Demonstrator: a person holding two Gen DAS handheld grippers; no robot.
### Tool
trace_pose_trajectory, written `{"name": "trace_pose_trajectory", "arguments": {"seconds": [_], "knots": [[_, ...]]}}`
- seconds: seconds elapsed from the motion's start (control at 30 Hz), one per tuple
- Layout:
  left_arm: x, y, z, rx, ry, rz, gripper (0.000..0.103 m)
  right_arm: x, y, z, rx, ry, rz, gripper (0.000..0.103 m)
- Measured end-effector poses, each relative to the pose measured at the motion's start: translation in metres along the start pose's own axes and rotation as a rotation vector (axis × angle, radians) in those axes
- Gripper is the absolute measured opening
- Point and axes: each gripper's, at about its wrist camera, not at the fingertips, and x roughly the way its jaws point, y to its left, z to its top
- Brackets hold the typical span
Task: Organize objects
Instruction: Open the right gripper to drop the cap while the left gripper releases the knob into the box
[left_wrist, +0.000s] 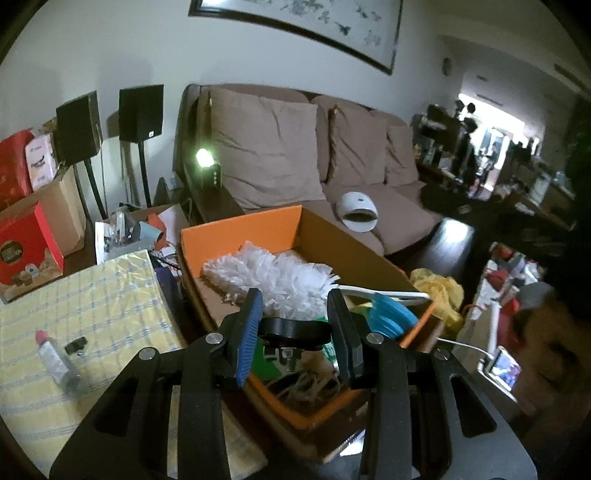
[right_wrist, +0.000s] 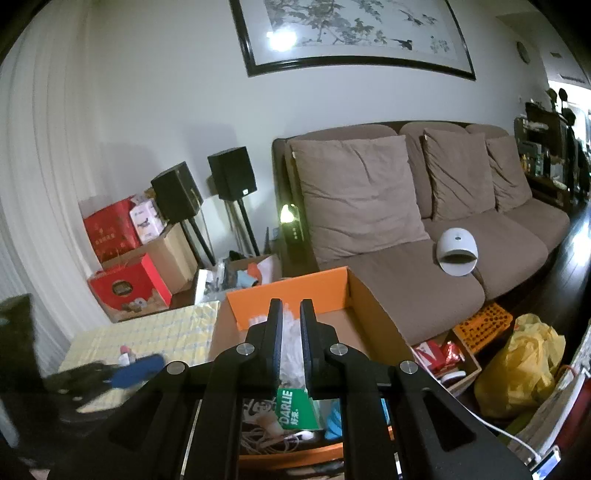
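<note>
Left gripper (left_wrist: 295, 325) pinching a black mount piece (left_wrist: 293, 330) above orange box (left_wrist: 240, 232); right gripper (right_wrist: 291, 332) nearly closed, empty. Already inside box: white duster (left_wrist: 273, 273), green "DARLIE" carton (right_wrist: 295, 406), blue lid (left_wrist: 391, 314). Still left on yellow cloth's (left_wrist: 92, 291) near edge: lipstick (left_wrist: 55, 354), small black clip (left_wrist: 75, 345).

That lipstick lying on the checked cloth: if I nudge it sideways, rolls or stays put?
The lipstick looks cylindrical and lies on its side, so it probably rolls. It seems small and light, likely skidding on the glossy checked cloth. Its pink tip is exposed, so smearing is possible.
</note>
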Motion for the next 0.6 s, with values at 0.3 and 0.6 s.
{"name": "trace_pose_trajectory", "arguments": {"seconds": [0.3, 0.6], "knots": [[0.019, -0.005, 0.001, -0.041, -0.018, -0.088, 0.081, 0.008, 0.006, -0.005, -0.040, 0.012, -0.052, 0.008], [-0.005, 0.035, 0.009, -0.132, -0.015, -0.006, 0.088, 0.009, 0.004, -0.005, -0.042, 0.018, -0.051, 0.008]]}}
